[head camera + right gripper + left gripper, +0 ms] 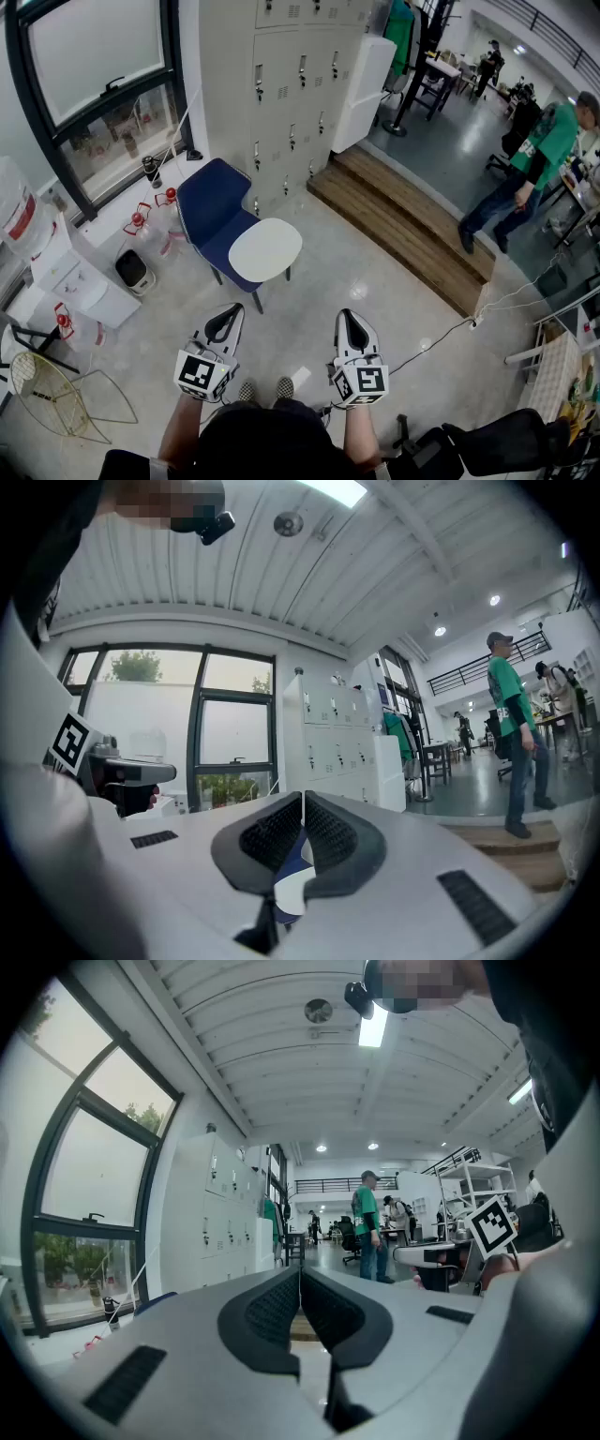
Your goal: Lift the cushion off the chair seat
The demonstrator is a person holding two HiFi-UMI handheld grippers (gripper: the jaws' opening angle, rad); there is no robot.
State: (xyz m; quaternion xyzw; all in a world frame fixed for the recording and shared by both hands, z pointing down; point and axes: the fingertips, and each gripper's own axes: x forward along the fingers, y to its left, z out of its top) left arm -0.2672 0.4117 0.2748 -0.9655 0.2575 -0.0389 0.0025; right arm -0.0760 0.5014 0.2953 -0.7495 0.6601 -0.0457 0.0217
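**Head view.** The cushion (265,249) lies on the seat of the blue chair (208,202), ahead of both grippers and well apart from them. It is off-white, oval, flat and smooth-faced, and it appears to overhang the seat's near edge. The left gripper (223,319) and the right gripper (351,324) are held level over the floor (319,291), and each has its jaws pressed together.

Hazards:
- Jaws not spread before contact push the cushion instead of taking it, and it may slide off the seat.
- A pinch at one rim only lets the far side droop or slip free.
- A pull along the seat rather than upward may drag or tip the light chair.
- A cable (427,343) crosses the floor to the right, so a sidestep risks a snag.

**Left gripper view.** The left gripper (300,1283) has its ribbed pads closed on each other with nothing between them. The cushion is not visible here.

**Right gripper view.** The right gripper (302,808) is likewise closed on nothing. A blue and white patch shows through the slot below the pads. It is probably the chair and the cushion (292,897) beyond, but the opening is too narrow to confirm this.
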